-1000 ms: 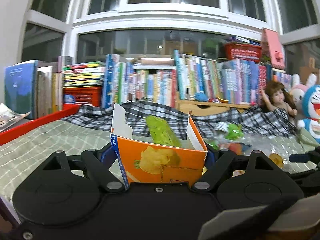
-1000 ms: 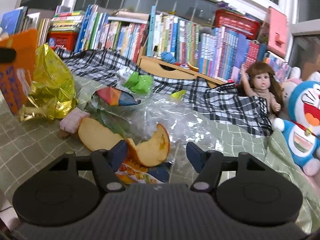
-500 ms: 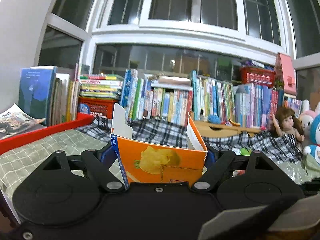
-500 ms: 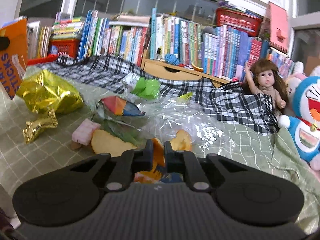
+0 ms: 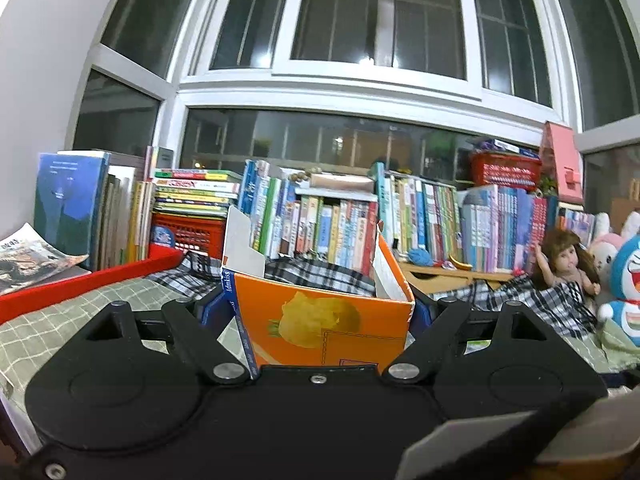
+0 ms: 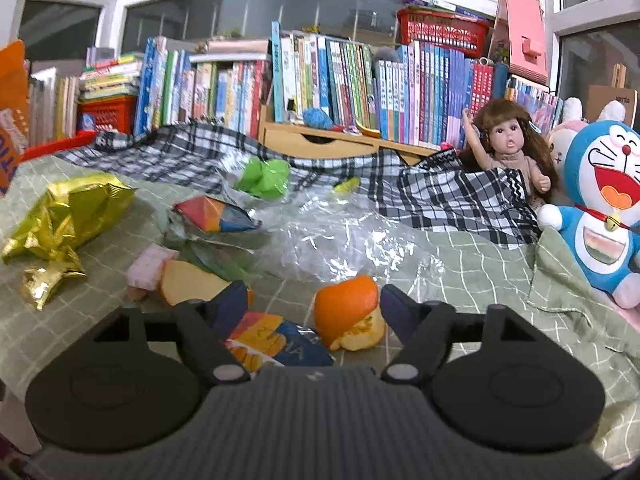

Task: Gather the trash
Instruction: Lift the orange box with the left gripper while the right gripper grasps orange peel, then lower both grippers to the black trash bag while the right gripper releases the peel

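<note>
Orange peel [image 6: 347,312] lies on the bed just inside your right tool's [image 6: 310,302] opening jaws, nearer the right pad, unheld; left tool [image 5: 316,312] clamps the orange box [image 5: 324,326].

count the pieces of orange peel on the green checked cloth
2: one curled orange peel piece beside the right claw's right finger, one pale-side-up peel piece behind its left finger. More may be hidden under wrappers.

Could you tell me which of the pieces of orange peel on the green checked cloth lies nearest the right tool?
The curled orange peel showing its bright orange skin, between the opening right tool's fingers. The pale flat peel lies outside them, showing its inner side.
</note>
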Tool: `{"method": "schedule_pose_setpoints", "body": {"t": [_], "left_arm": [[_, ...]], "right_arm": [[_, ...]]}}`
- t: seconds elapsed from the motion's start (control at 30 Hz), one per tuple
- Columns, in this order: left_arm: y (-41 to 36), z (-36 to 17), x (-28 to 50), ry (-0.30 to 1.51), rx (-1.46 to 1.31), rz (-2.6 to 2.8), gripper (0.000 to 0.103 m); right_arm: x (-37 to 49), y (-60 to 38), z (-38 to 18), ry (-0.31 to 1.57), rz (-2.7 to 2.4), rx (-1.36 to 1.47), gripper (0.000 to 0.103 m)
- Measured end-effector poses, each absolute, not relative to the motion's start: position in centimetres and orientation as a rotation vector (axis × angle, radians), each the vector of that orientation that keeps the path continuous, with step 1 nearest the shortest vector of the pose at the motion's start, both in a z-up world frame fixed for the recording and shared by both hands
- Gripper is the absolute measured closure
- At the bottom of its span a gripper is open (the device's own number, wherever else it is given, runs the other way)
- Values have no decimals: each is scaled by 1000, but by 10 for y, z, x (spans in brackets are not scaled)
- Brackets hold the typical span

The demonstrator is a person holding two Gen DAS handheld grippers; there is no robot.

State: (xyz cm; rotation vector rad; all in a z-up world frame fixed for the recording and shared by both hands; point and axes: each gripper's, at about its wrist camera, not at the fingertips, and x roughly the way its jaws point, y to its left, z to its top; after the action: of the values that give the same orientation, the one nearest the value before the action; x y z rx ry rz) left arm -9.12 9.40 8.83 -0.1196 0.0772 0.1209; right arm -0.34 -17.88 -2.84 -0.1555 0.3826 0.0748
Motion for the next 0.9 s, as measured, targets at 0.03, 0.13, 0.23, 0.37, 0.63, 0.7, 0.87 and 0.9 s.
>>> {"method": "schedule_pose_setpoints", "body": {"t": [0.03,0.13,0.23,0.37,0.63,0.7,0.87,0.9], "left_arm": [[92,87,-91,84,-121,111,21],[86,84,-93,103,-130,76,21],[79,80,-95,118,-121,45,21],[66,75,-99,138,-108,-2,21],[52,68,-118,205,-123,-110,21],[53,64,-128,239,-153,-141,21],[50,54,-165,281,-131,-207,21],[50,52,-172,291,-122,-217,21]], "right_arm": [[0,-179,-30,392,59,-150,19],[4,-185,-31,410,59,-88,29],[8,-191,-32,449,52,-25,77],[3,-194,-32,435,46,12,92],[-40,-198,-8,344,112,80,95],[-55,-199,-4,340,146,107,95],[-103,-194,-11,394,276,149,95],[-112,-193,-13,409,292,150,95]]}}
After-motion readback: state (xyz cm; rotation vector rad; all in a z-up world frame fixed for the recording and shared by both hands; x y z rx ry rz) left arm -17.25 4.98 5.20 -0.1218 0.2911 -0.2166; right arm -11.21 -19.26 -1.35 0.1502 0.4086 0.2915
